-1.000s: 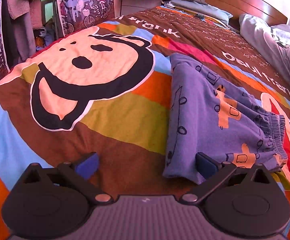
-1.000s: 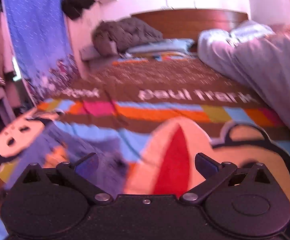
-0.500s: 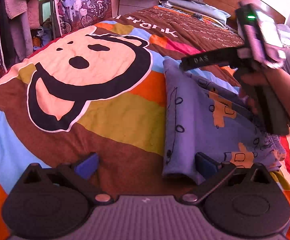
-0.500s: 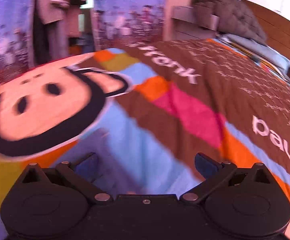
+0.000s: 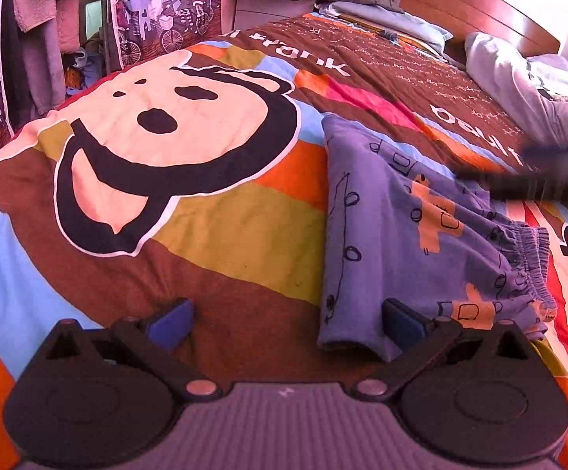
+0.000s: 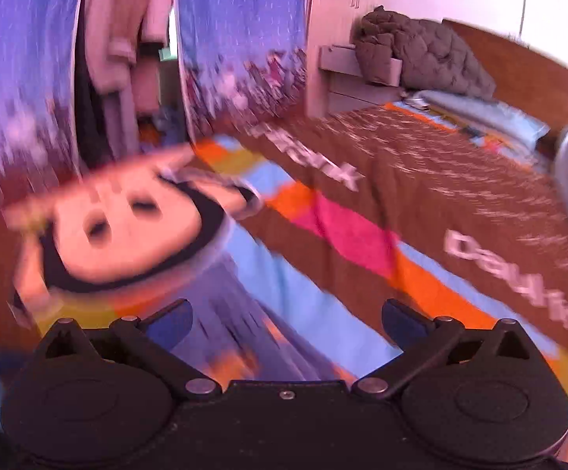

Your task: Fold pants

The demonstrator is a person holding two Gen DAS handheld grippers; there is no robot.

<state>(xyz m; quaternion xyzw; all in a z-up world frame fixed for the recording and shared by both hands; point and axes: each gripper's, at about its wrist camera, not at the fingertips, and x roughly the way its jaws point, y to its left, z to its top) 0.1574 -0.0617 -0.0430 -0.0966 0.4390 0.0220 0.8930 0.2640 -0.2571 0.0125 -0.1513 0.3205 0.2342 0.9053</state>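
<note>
Purple printed pants (image 5: 409,227) lie folded lengthwise on the colourful bedspread (image 5: 244,235), their elastic waistband (image 5: 534,262) at the right. My left gripper (image 5: 285,319) hovers low at the pants' near end, open, its right finger resting against the cloth edge. In the left wrist view the right gripper is a dark blur (image 5: 534,180) above the far right of the pants. The right wrist view is smeared by motion: my right gripper (image 6: 285,319) stands open and holds nothing, over the pants (image 6: 225,313).
A big cartoon monkey face (image 5: 158,129) fills the bedspread's left half. A grey blanket (image 5: 519,90) and pillows (image 5: 385,19) lie by the wooden headboard (image 5: 479,11). Hanging clothes (image 5: 37,19) and a patterned curtain (image 5: 166,11) stand beyond the bed's left edge.
The right gripper swung over the pants and has withdrawn to the right, now a blur at the frame edge; its own view has tilted upward. The left gripper has barely moved.
</note>
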